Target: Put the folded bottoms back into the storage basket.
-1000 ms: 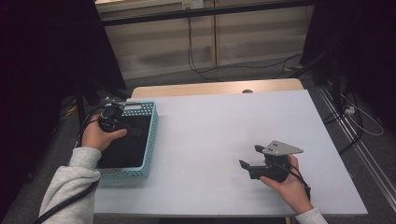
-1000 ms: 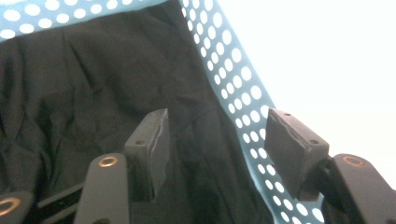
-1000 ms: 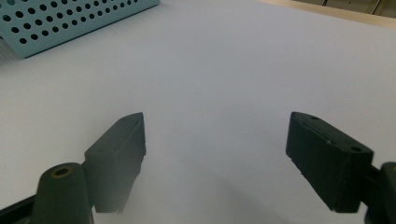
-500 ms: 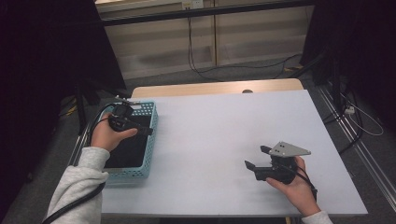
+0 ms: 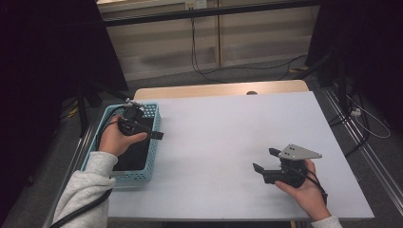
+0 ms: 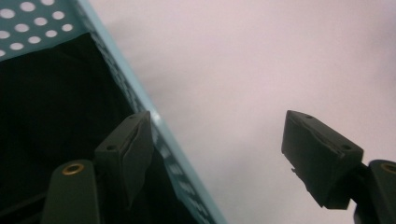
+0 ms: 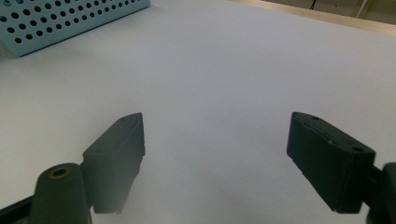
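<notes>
So my left tool (image 5: 151, 133) is sitting over the right-hand rim of the teal basket (image 5: 153, 156), which sits at the left edge of the tabletop (image 5: 223, 142). Its jaws have just been opening up and there's nothing between them. In the left gripper view the tool (image 6: 217, 149) straddles the basket wall (image 6: 140, 98): one jaw is over the dark inside, the other over the bare pale tabletop (image 6: 261, 60). Something black (image 5: 135, 154) lies in the bottom of the basket, and in the left gripper view it's just a dark mass (image 6: 56, 102). I honestly can't tell what it is, looks like fabric or a flat dark thing, too dim to call. The tool isn't touching it as far as I can see.

My right tool (image 5: 264, 160) is well apart from all that, down at the near right part of the tabletop, held low in the hand (image 5: 304, 192) and pointing left across the surface. Jaws spread wide, nothing pinched; the right gripper view has the tool (image 7: 215, 135) over plain tabletop, with the perforated basket wall (image 7: 70, 18) off in the far corner.
</notes>
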The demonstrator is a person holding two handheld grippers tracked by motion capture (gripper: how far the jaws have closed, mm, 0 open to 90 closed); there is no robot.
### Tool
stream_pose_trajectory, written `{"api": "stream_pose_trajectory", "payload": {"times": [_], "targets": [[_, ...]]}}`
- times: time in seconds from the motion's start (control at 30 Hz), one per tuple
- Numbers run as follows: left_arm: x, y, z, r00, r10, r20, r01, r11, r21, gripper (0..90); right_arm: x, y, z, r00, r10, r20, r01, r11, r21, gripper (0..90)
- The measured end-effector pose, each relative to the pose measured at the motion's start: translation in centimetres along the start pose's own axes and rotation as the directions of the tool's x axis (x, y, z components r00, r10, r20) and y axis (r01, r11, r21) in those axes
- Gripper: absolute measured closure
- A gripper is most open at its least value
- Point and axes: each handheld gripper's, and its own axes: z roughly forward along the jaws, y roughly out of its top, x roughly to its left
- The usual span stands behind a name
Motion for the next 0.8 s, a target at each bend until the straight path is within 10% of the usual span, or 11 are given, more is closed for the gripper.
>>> {"api": "stream_pose_trajectory", "payload": {"times": [0.8], "targets": [[-3.4, 0.9, 2.0, 0.9947, 0.086, 0.057, -0.085, 0.9963, -0.004, 22.8, -1.3, -1.0, -1.6, 0.9998, 0.01, 0.016, -0.01, 1.0, 0.01, 18.8]]}}
